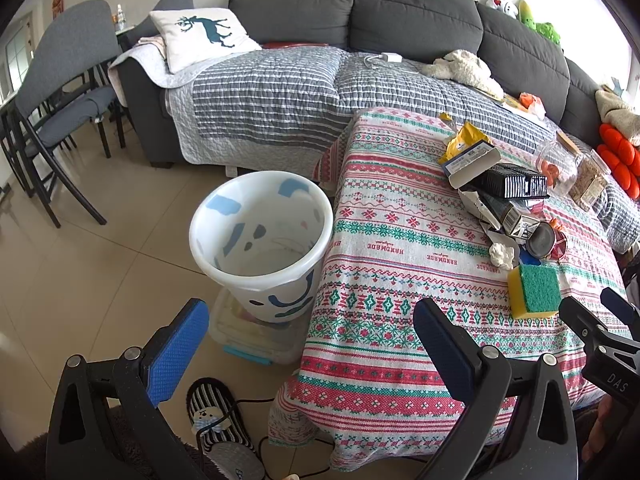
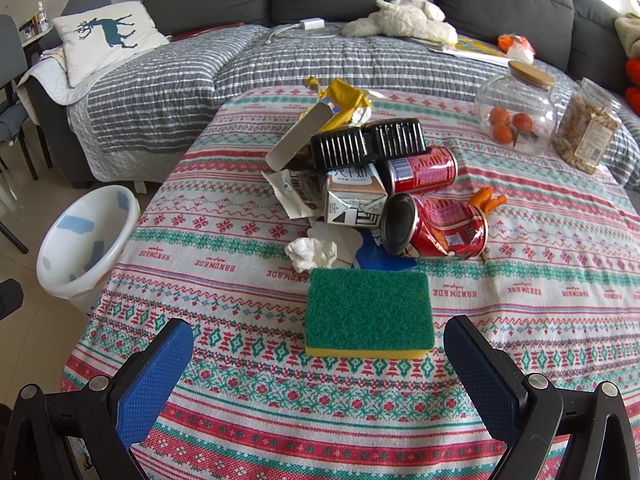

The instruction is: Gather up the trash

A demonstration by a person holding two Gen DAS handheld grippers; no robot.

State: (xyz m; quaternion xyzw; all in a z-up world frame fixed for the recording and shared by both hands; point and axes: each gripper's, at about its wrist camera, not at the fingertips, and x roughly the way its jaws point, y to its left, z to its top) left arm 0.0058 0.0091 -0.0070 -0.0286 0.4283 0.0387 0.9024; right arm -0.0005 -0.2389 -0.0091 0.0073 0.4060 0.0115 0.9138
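I hold my left gripper (image 1: 312, 344) over the near left corner of the table (image 1: 400, 320), with its blue pads wide apart and nothing between them. My right gripper (image 2: 320, 360) hangs above the near edge of the same table, and its jaws are also spread wide and hold nothing.

The table wears a cloth with red, green and white knitted patterns. Just in front of my right gripper lies a sponge (image 2: 368, 316), green side up with a yellow layer below. Behind it sits the pile of trash: a crumpled tissue (image 2: 310, 254) touching the sponge's far left corner, a dented red can (image 2: 436, 228) on its side, a second red can (image 2: 424, 170) behind it, a small milk carton (image 2: 354, 200), a black plastic tray (image 2: 368, 142) on top, and a yellow wrapper (image 2: 344, 104) at the back. At the far right of the table stand a glass jar (image 2: 516, 116) with oranges inside and a plastic jar of snacks (image 2: 588, 128).

The white bin (image 1: 260, 232) stands on the tiled floor (image 1: 80, 280), touching the left side of the table. Behind all this is a grey sofa (image 1: 400, 8) under a striped quilt (image 1: 260, 92), with a deer pillow (image 1: 200, 34) on its left end. Grey chairs (image 1: 64, 92) stand at the far left.
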